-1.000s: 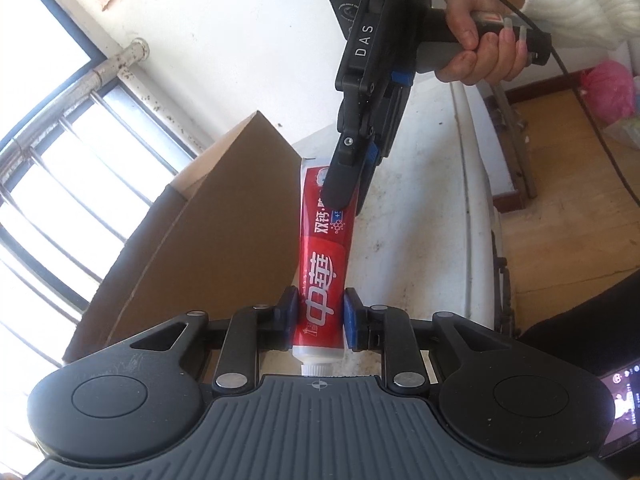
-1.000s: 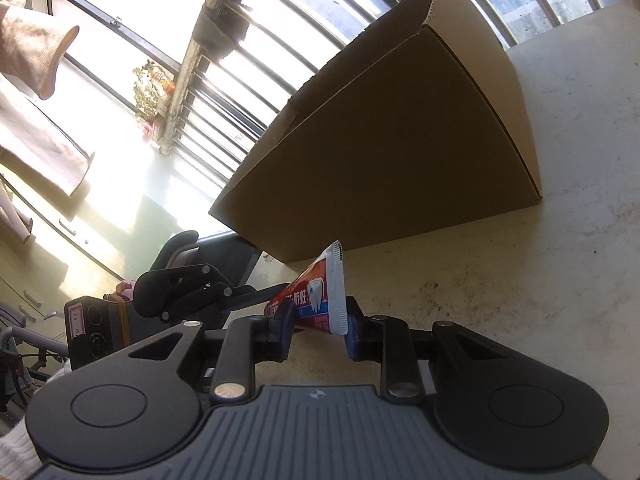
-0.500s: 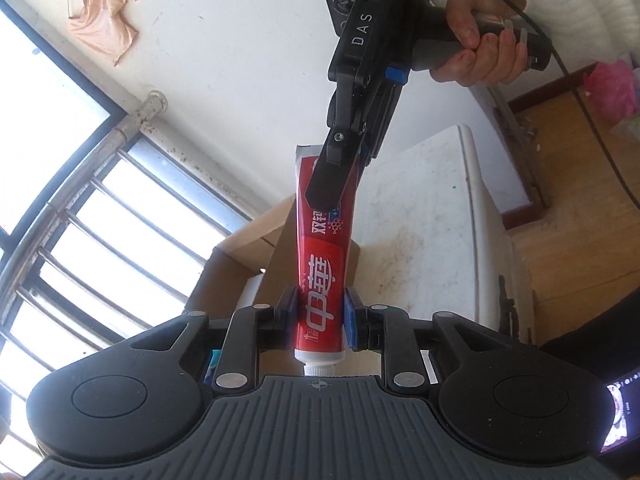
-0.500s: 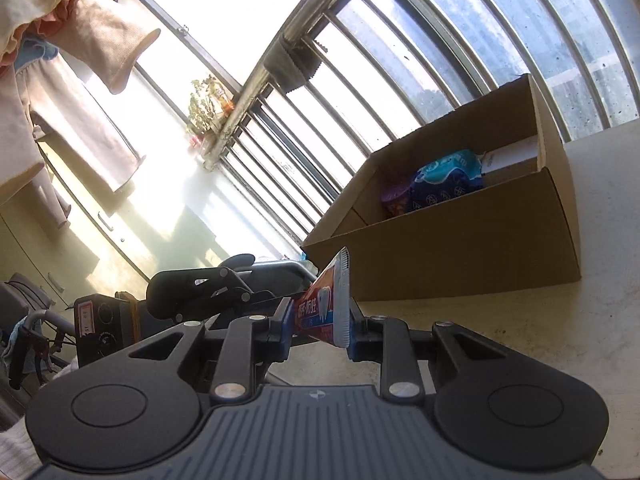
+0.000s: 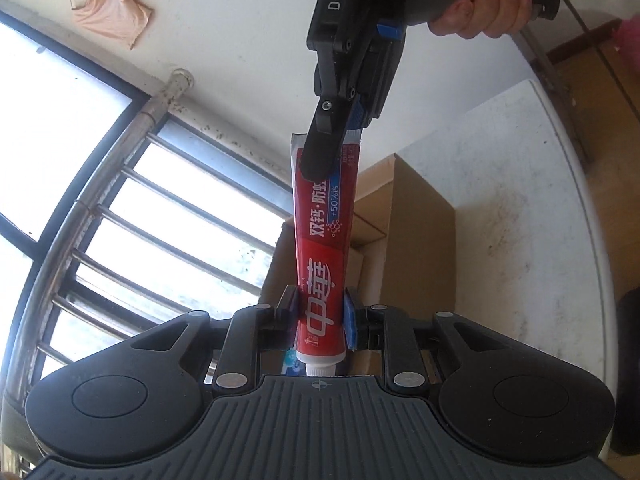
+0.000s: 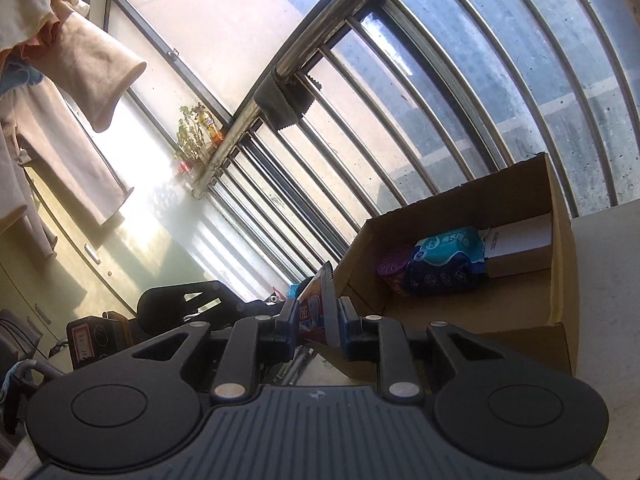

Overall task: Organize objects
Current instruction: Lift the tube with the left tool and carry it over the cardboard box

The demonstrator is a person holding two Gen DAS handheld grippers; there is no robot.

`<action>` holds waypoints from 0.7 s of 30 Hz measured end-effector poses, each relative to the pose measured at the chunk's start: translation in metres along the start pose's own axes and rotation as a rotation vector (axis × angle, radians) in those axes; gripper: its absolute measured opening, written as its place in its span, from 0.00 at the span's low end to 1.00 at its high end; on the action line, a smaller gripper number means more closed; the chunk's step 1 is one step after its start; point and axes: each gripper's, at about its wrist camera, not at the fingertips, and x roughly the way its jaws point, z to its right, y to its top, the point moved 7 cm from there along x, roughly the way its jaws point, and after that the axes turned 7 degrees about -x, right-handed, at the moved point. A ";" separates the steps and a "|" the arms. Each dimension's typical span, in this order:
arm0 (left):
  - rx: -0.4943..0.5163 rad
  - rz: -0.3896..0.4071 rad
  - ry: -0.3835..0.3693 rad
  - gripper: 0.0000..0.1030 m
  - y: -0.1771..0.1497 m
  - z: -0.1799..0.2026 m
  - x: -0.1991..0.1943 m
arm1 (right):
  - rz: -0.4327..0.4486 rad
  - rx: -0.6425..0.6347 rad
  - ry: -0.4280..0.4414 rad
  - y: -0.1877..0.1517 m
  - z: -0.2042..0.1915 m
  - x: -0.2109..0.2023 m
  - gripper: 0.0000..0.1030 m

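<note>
Both grippers hold one red toothpaste tube (image 5: 322, 256) in the air. My left gripper (image 5: 320, 316) is shut on its cap end. My right gripper (image 5: 334, 148), held by a hand (image 5: 484, 4), is shut on the flat crimped end. In the right wrist view my right gripper (image 6: 316, 320) pinches that crimped end of the toothpaste tube (image 6: 318, 304), and the left gripper (image 6: 188, 300) shows dark behind it. An open cardboard box (image 6: 560, 264) sits just beyond and below, on the white table (image 5: 520, 208). The cardboard box (image 5: 416, 216) also lies under the tube in the left wrist view.
Inside the box lie a blue packet (image 6: 448, 256), a purple item (image 6: 390, 270) and a white carton (image 6: 520, 236). A barred window (image 6: 440, 80) runs behind the box. Clothes (image 6: 60, 60) hang at the left. The table edge (image 5: 592, 240) curves at the right, with wooden floor beyond.
Both grippers have risen with the tube between them. The box, first seen from its side, now lies lower and its inside and contents show.
</note>
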 end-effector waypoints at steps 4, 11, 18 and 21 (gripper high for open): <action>0.072 -0.074 -0.045 0.21 -0.011 -0.011 0.031 | -0.034 -0.003 -0.043 0.014 0.021 0.032 0.22; 0.093 -0.216 -0.156 0.21 -0.039 -0.026 0.079 | -0.143 0.066 -0.068 0.025 0.072 0.093 0.22; 0.033 -0.324 -0.254 0.21 -0.064 -0.036 0.110 | -0.242 0.106 -0.072 0.024 0.101 0.134 0.22; -0.029 -0.381 -0.308 0.21 -0.072 -0.039 0.119 | -0.279 0.154 -0.059 0.019 0.112 0.146 0.21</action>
